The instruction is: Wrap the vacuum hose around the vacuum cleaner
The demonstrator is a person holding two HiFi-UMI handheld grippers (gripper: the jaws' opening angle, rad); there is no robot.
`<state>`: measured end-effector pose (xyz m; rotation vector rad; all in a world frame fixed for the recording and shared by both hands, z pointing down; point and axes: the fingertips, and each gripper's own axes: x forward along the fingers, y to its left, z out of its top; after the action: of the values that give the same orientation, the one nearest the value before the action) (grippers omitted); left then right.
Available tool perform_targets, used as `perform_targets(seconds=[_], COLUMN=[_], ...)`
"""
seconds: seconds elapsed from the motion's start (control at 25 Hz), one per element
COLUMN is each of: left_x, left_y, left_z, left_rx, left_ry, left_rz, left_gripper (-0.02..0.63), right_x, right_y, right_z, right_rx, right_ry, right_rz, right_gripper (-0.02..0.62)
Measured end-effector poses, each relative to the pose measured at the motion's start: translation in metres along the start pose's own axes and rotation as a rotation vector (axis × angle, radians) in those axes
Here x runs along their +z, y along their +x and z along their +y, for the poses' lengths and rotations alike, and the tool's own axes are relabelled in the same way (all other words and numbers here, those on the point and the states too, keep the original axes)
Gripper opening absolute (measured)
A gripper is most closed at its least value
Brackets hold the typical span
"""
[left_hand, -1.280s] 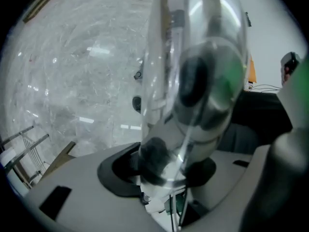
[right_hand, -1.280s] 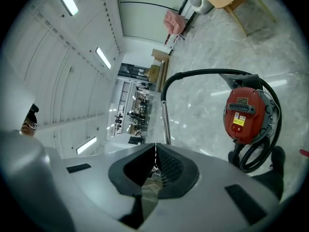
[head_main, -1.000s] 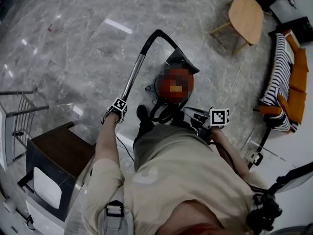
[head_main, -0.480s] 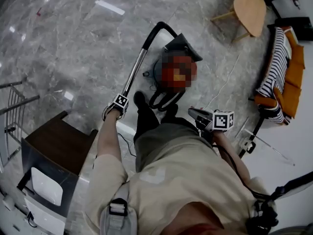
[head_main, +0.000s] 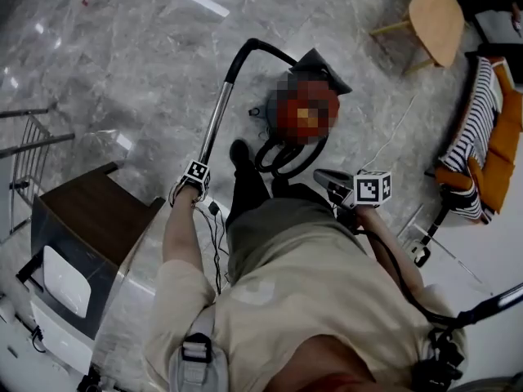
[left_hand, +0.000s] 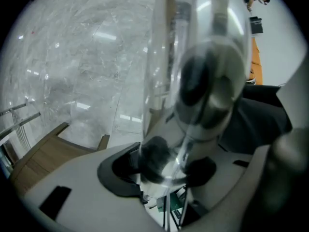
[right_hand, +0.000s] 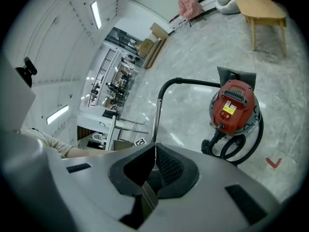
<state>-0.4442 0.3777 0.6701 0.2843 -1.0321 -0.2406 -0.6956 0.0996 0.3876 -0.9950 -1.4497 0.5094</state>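
Note:
A red canister vacuum cleaner (head_main: 306, 113) (right_hand: 235, 105) stands on the marble floor in front of the person. Its black hose (head_main: 286, 158) (right_hand: 241, 146) lies in loops against its near side. A metal wand (head_main: 214, 125) (right_hand: 157, 120) with a black curved top rises from the floor nozzle (head_main: 327, 70). My left gripper (head_main: 199, 170) (left_hand: 166, 166) is shut on the lower end of the wand (left_hand: 193, 81), which fills the left gripper view as a blur. My right gripper (head_main: 320, 175) (right_hand: 155, 153) hangs shut and empty, near the hose loops.
A dark wooden cabinet (head_main: 90, 227) stands close on the left, with a metal rack (head_main: 33, 137) beyond it. A light wooden table (head_main: 437, 19) and striped and orange cushions (head_main: 482, 137) sit at the right. A white cord (head_main: 392, 133) lies on the floor.
The head view has swung a little, so the vacuum now sits higher and further right. The left gripper keeps its hold on the wand. The right gripper stays shut beside the hose.

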Motion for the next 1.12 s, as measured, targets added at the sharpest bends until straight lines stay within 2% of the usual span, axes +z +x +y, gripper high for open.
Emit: perform_targets(seconds=[0.12,0.28,0.36,0.6,0.76,0.92,1.12], left_x=[-0.016,-0.030,-0.049,-0.091,-0.123,-0.133,-0.127], left_y=[0.006,0.016,0.028,0.045,0.056,0.061,0.079], left_z=[-0.008,-0.020,-0.031,-0.079,-0.094,-0.085,-0.049], left_rx=[0.033,0.088,0.087,0.083,0.050,0.025,0.016], left_ry=[-0.010,0.026,-0.004,-0.057,-0.073,-0.113,-0.061], left_rz=[-0.015,-0.001,-0.017,-0.085,-0.073,-0.135,-0.192], left_gripper=[0.199,0.199,0.199,0.199,0.199,0.199,0.199], right_x=[-0.015,-0.041,-0.055,-0.114,-0.141,-0.144,-0.162], right_y=[-0.001,-0.010,-0.011,-0.036,-0.044,-0.038,-0.015], right_z=[-0.008,-0.023,-0.033,-0.050,-0.047,-0.048,-0.028], right_rx=[0.035,0.064,0.087,0.138,0.105,0.072,-0.001], right_ry=[-0.031,-0.053,-0.086,-0.014,-0.047,-0.062,-0.061], right_rz=[0.015,-0.025,0.004,0.056,0.066,0.048,0.016], right_gripper=[0.008,0.008,0.008,0.008,0.008,0.008,0.008])
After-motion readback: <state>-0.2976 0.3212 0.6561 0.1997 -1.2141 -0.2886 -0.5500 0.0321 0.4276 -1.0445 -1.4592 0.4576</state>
